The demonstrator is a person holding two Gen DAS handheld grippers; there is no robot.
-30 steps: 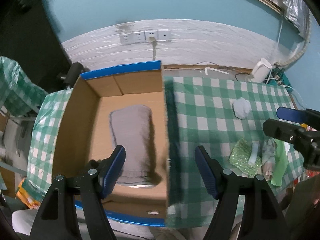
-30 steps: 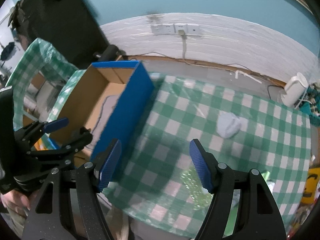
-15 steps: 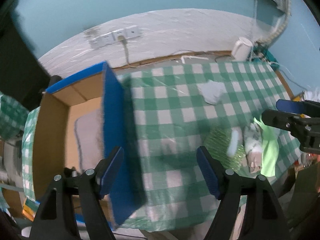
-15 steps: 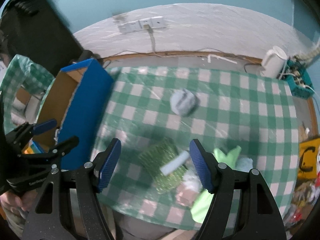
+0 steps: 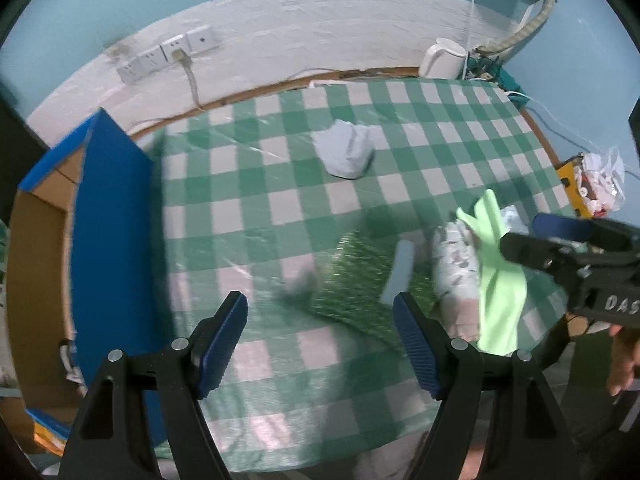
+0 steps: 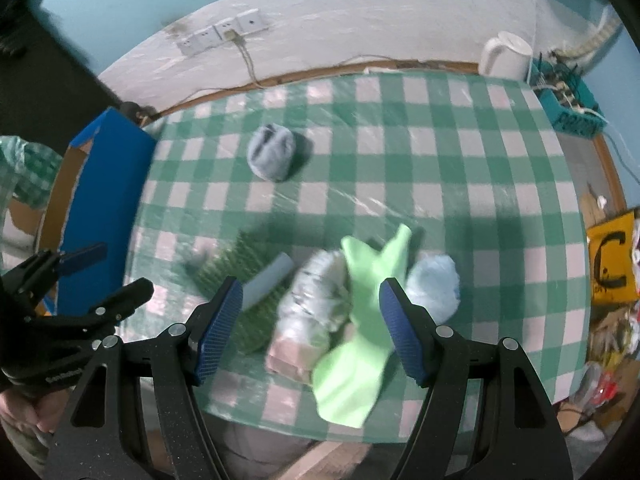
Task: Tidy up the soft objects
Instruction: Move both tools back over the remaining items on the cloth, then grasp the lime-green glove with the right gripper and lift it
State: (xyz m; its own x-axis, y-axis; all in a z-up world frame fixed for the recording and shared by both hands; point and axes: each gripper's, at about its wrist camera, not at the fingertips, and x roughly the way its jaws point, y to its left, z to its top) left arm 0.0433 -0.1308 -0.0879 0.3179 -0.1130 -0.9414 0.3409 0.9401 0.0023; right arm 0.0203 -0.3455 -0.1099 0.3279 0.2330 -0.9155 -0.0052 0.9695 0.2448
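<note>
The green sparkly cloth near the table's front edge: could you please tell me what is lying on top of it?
A pale grey-blue strip lies across the green sparkly cloth. Anything beneath the cloth is hidden.

Motion blur smears the green patterned cloth (image 5: 360, 284) and the pale printed bundle (image 6: 316, 300) at lower centre. The cardboard box (image 5: 108, 216) is cut off by the left edge, its inside mostly hidden behind its blue wall. The worktop (image 6: 440, 168) near edge lies behind the right gripper (image 6: 310, 328).
</note>
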